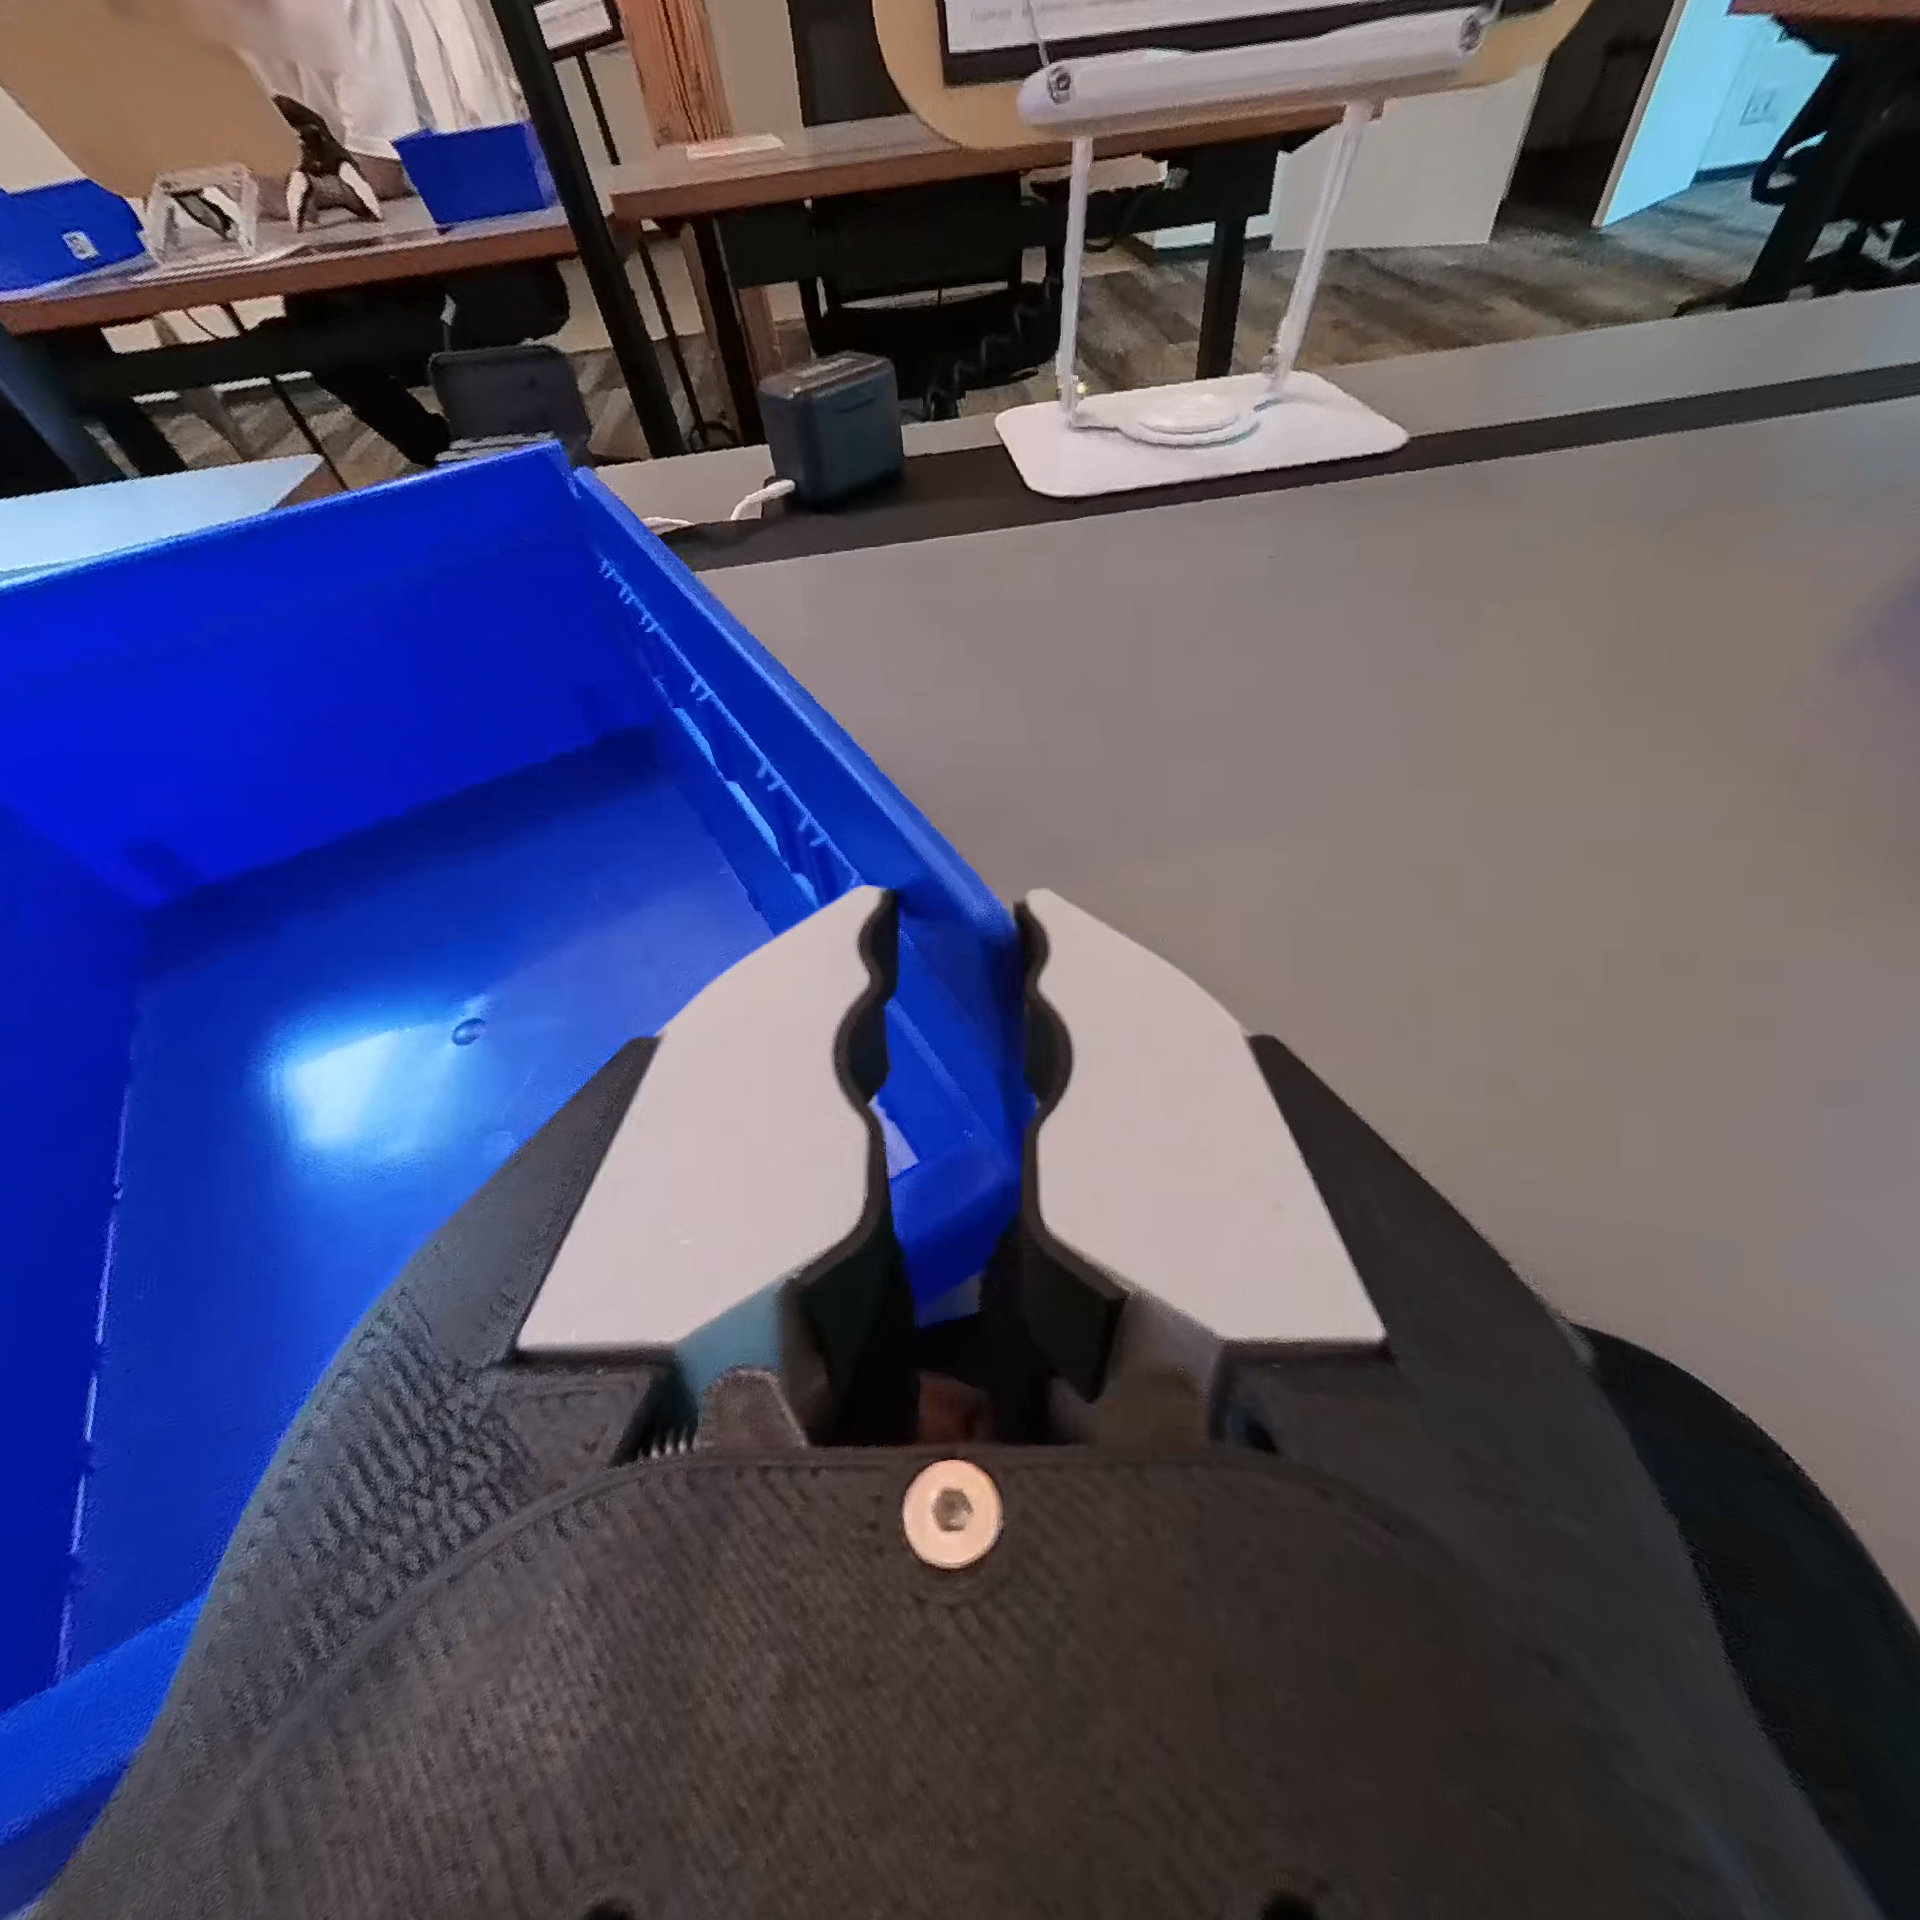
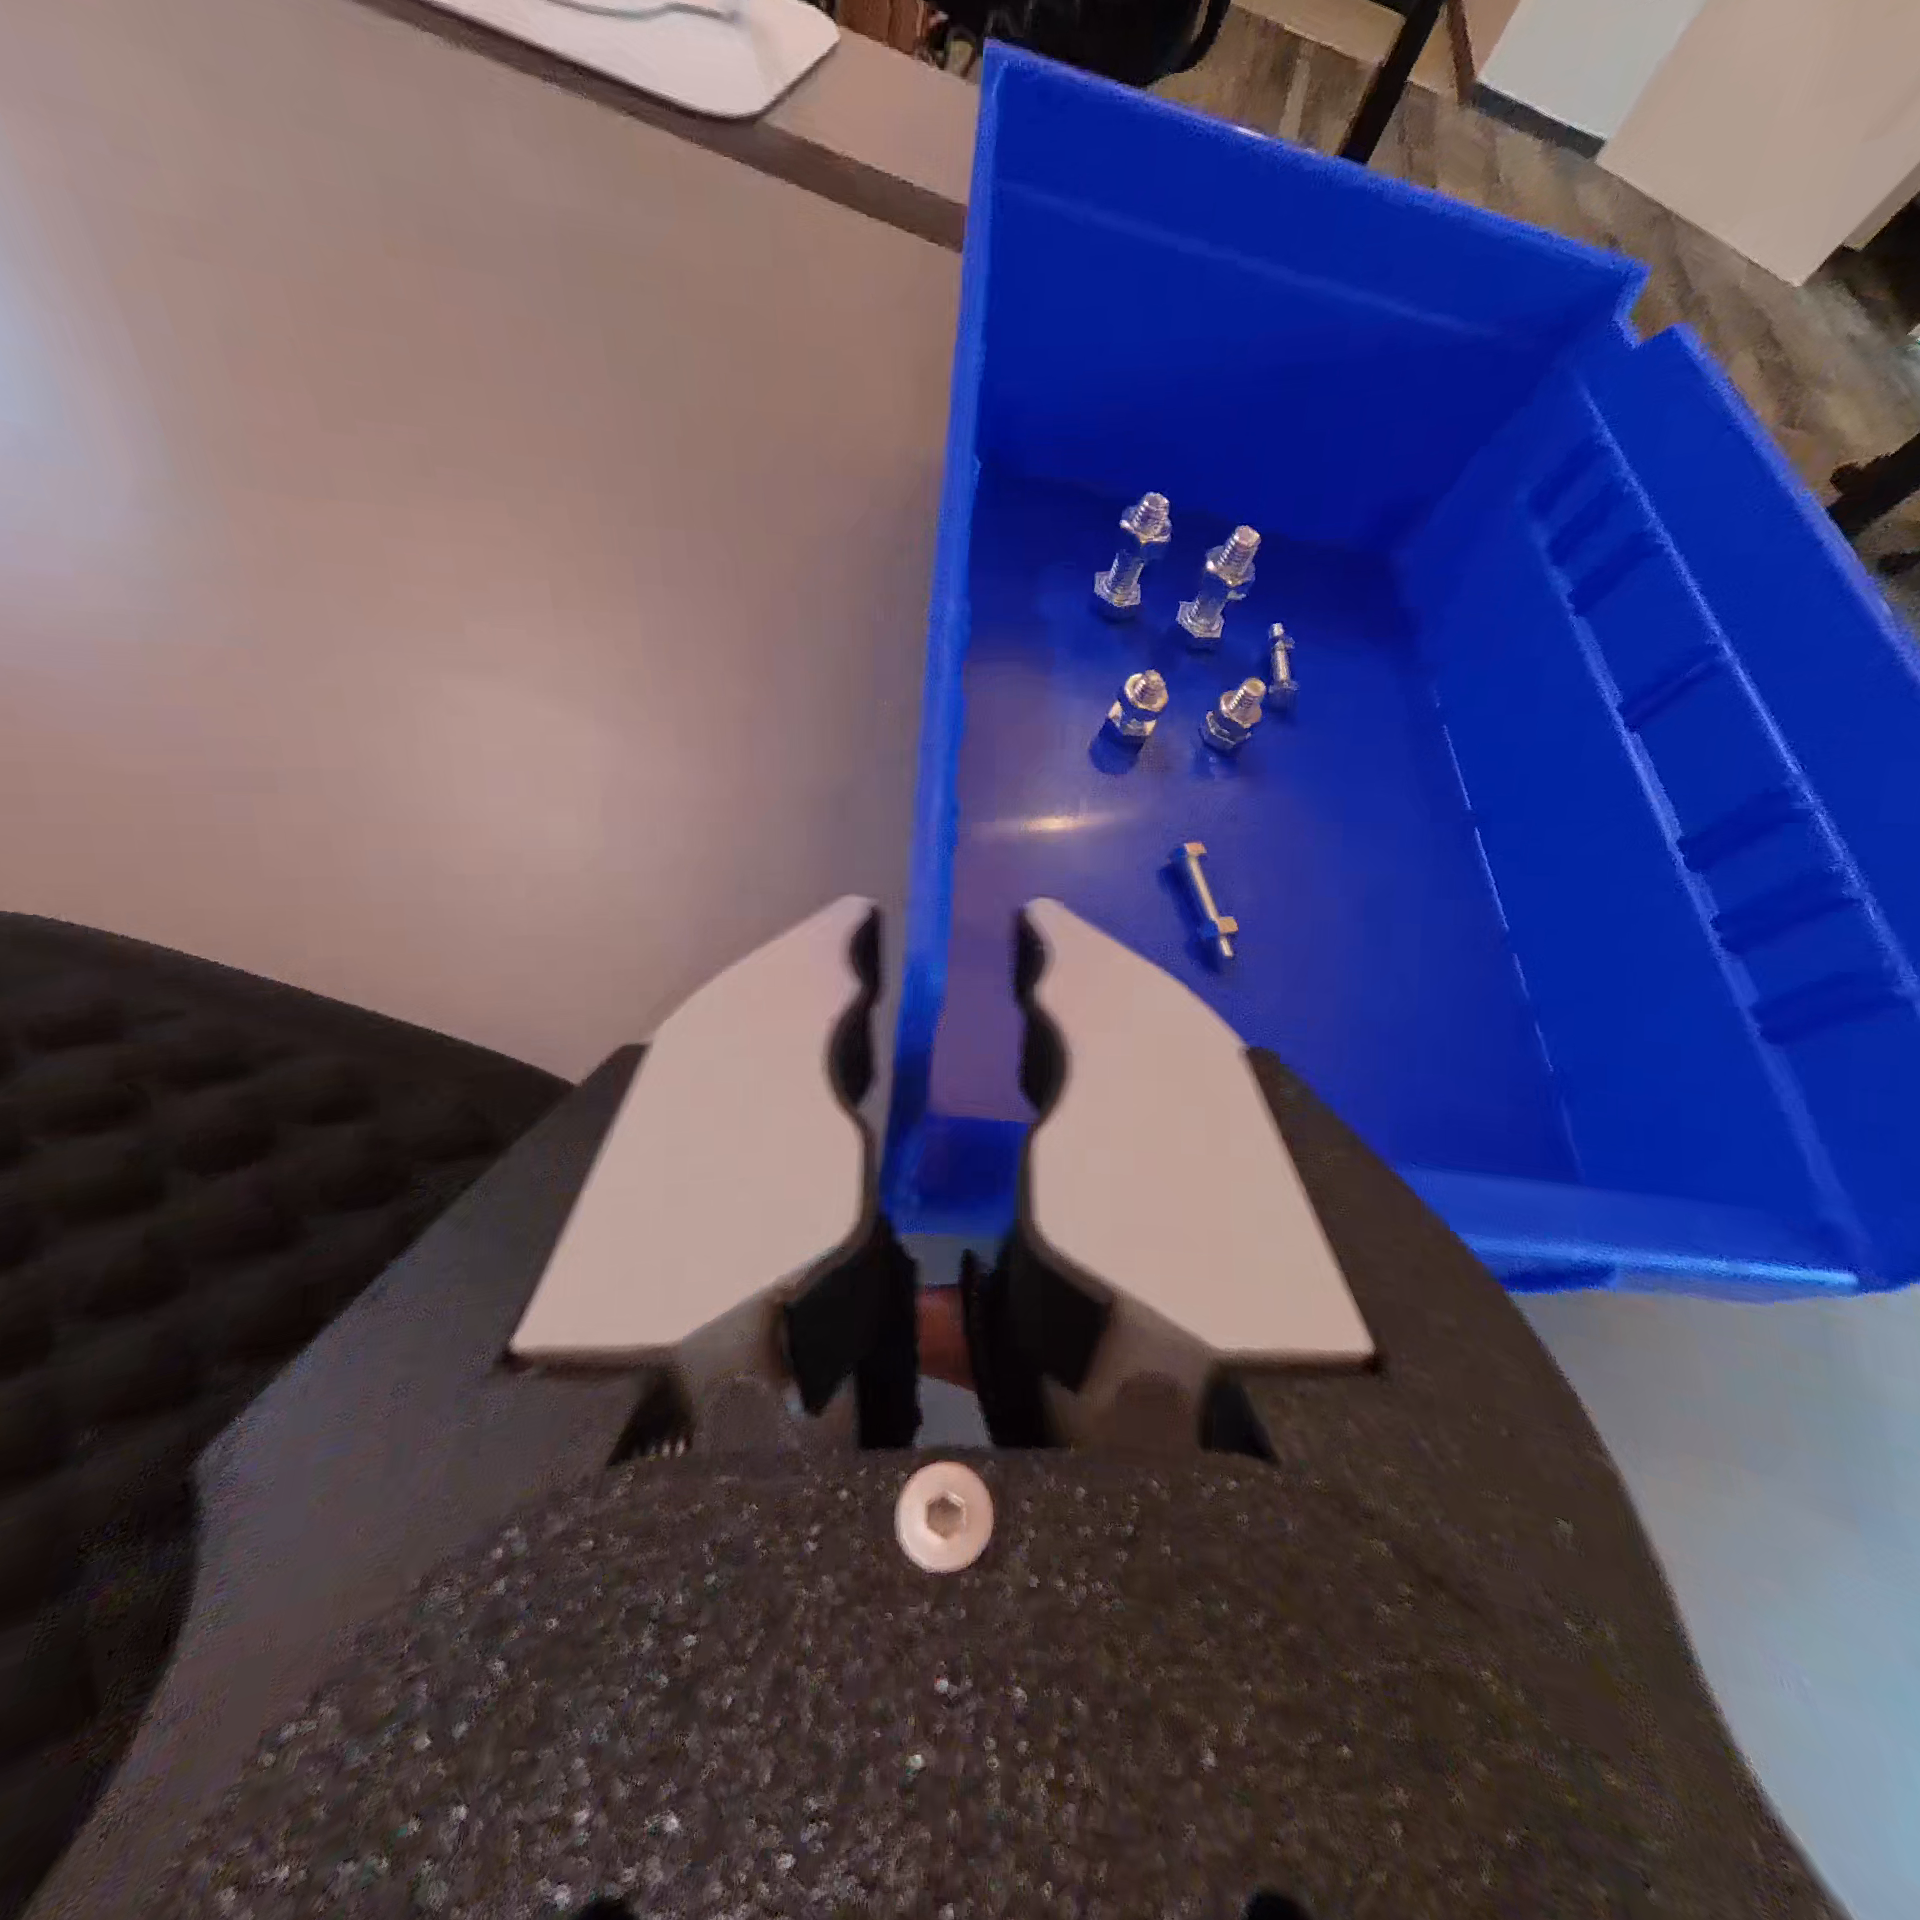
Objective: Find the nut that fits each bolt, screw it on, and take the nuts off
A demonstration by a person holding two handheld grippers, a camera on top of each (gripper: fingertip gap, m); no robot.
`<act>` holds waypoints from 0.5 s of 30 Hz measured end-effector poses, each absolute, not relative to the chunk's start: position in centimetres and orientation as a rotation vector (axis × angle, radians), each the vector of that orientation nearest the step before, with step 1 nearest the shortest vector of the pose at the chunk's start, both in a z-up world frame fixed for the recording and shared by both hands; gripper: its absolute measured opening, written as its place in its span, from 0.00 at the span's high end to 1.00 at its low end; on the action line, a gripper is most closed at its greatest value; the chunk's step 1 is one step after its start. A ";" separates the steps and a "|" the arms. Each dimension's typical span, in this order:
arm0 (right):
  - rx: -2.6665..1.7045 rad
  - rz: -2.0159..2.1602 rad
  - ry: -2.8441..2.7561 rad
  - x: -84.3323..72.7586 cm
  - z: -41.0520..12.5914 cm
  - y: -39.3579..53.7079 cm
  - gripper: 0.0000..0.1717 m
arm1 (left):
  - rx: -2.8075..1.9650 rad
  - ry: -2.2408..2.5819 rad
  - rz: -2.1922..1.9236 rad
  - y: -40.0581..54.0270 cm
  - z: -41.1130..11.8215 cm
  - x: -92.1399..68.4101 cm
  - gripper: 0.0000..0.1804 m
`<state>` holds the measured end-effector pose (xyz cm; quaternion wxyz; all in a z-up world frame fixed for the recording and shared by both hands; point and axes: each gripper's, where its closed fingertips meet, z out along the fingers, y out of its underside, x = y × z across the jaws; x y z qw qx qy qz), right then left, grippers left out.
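Clearly tilted downward, left gripper (image 1: 954,914), reaching forward over a grey table (image 1: 1403,779). Jaws narrow, astride the right-hand wall of an empty blue bin (image 1: 416,831), pads pressed on the rim from both sides.

Likewise pitched down and forward, right gripper (image 2: 951,920), jaws narrow and astride the left wall of a second blue bin (image 2: 1195,364) near its front corner. Outer finger (image 2: 748,1091) outside the wall, inner finger over the floor, the corner filling the space between them.

Farther in on that floor, bolts (image 2: 1216,592) with nuts: five standing on their heads, one thin bolt (image 2: 1205,902) lying flat, nearer the gripper.
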<state>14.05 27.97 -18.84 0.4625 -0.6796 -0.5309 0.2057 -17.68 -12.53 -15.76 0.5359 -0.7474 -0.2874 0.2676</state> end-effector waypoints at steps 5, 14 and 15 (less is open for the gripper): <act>-1.599 0.471 -1.328 11.4 -19.0 26.6 0.96 | -1.812 -0.600 0.700 -11.6 -15.7 -17.5 0.89; -1.569 0.383 -1.376 6.9 -19.0 24.5 0.94 | -1.842 -0.376 0.539 -6.0 -15.8 -14.7 0.90; -1.568 0.381 -1.381 6.3 -19.0 24.1 0.94 | -1.847 -0.358 0.528 -5.3 -15.8 -14.5 0.90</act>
